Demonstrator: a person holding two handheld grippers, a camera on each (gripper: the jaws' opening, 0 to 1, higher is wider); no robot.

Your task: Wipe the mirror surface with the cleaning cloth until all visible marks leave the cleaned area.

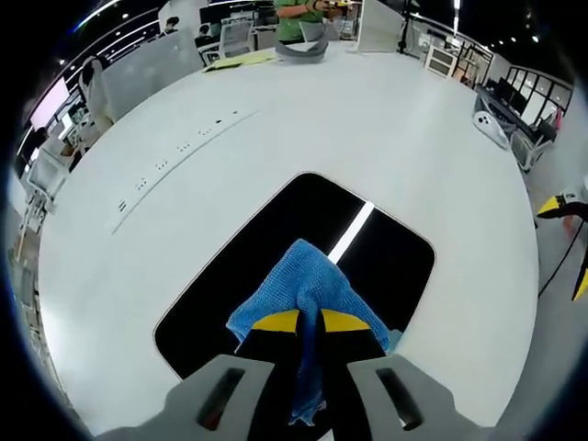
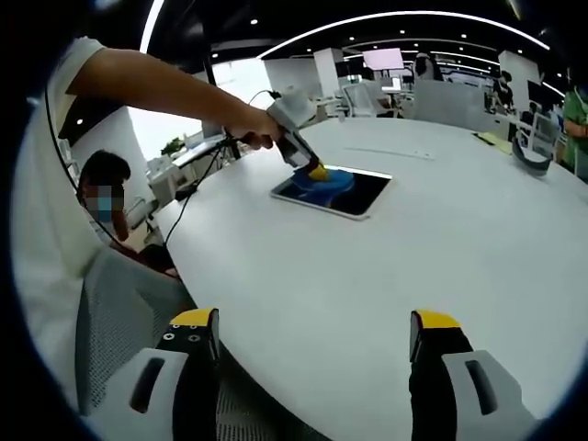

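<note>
Left gripper fingers closed on blue cleaning cloth, pressed on mirror at frame centre, right gripper fingers wide apart, empty, above white tabletop

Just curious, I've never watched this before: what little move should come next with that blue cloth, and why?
Probably a short sweep of the blue cloth across the mirror. The left gripper has its jaws shut on the cloth, pressed near the mirror's closer end, so most of the dark glass is yet to be covered. The right gripper hangs open, away from it.
</note>
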